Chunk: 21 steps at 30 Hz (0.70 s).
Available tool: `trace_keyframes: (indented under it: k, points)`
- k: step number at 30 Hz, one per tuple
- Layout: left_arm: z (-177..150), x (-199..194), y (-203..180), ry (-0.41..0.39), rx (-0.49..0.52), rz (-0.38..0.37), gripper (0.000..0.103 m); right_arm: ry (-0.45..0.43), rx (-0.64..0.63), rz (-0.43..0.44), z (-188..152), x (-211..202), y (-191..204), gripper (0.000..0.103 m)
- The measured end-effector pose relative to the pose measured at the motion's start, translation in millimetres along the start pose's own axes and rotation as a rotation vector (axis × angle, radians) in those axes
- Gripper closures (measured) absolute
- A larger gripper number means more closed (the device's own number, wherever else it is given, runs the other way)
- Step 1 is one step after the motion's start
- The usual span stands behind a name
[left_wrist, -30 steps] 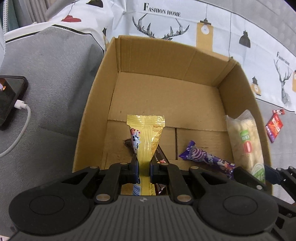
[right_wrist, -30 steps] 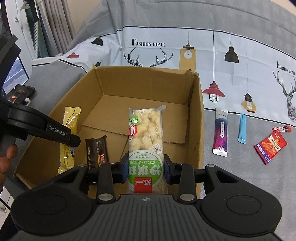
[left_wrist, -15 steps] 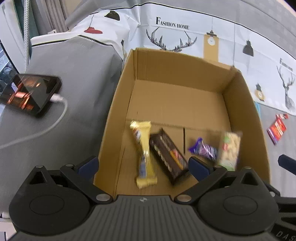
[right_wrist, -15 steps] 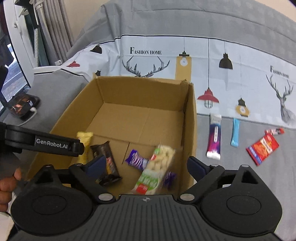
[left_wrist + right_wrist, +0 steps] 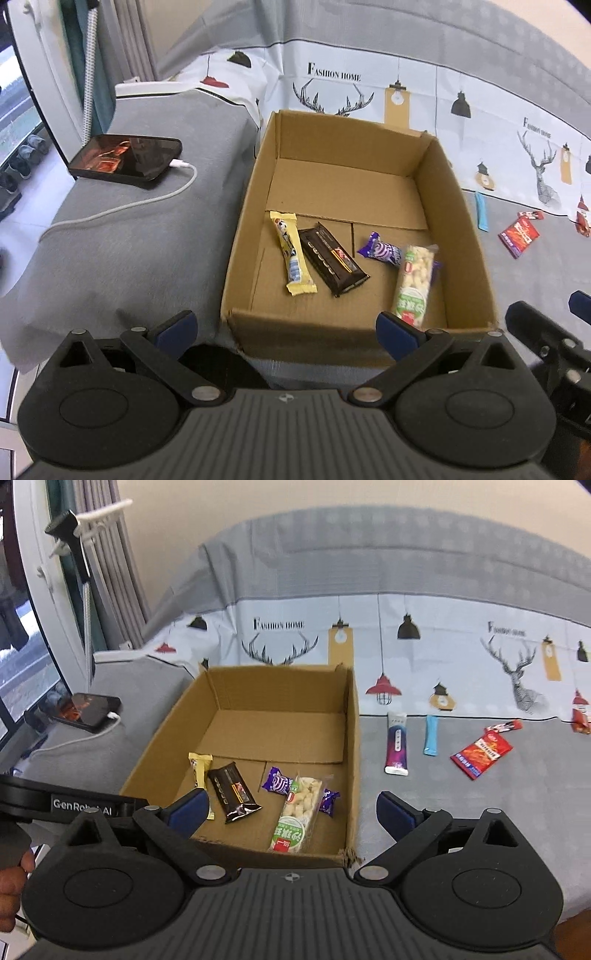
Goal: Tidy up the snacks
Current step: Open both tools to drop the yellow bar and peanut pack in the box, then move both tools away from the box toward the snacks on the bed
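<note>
A second ago each gripper was clamped on a snack over the cardboard box (image 5: 458,206); now both have let go and pulled up and back behind the box's near wall. The left gripper (image 5: 286,330) has its fingers spread fully apart with nothing between them, and the right gripper (image 5: 291,810) likewise stands wide and empty.

The yellow snack bar (image 5: 293,254) that the left gripper held now lies flat on the box floor, just beside the dark chocolate bar (image 5: 332,258). The puffed-rice pack with the green label (image 5: 413,280), which the right gripper held, lies to the right in the box, resting partly across the purple candy wrapper (image 5: 380,253).

Outside the box, on the grey bedspread (image 5: 461,812), lie a purple-and-white sachet (image 5: 397,744), a blue stick pack (image 5: 430,734) and a red packet (image 5: 482,753); beyond it is a smaller red item, too blurred to identify. A phone (image 5: 125,160) with its charging cable (image 5: 122,210) sits left of the box.
</note>
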<state>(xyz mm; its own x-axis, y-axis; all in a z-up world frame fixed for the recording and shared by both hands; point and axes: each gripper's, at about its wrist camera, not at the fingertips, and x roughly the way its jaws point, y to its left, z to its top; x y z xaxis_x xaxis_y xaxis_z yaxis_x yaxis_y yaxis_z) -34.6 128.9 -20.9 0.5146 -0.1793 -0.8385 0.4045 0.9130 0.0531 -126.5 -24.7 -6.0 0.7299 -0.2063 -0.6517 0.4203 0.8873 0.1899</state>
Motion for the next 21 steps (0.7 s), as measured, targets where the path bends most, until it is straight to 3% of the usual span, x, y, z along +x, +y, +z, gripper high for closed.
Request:
trace_keyframes:
  k: [12, 21]
  points:
    - [-31.7, -45.8, -11.8, -0.088, 0.032, 0.011, 0.0, -0.074, -0.08, -0.004, -20.3, -49.5, 11.0, 0.004]
    - [-44.3, -61.4, -21.2, -0.109, 0.065, 0.012, 0.0, -0.115, -0.058, -0.008, -29.0, -69.7, 4.6, 0.003]
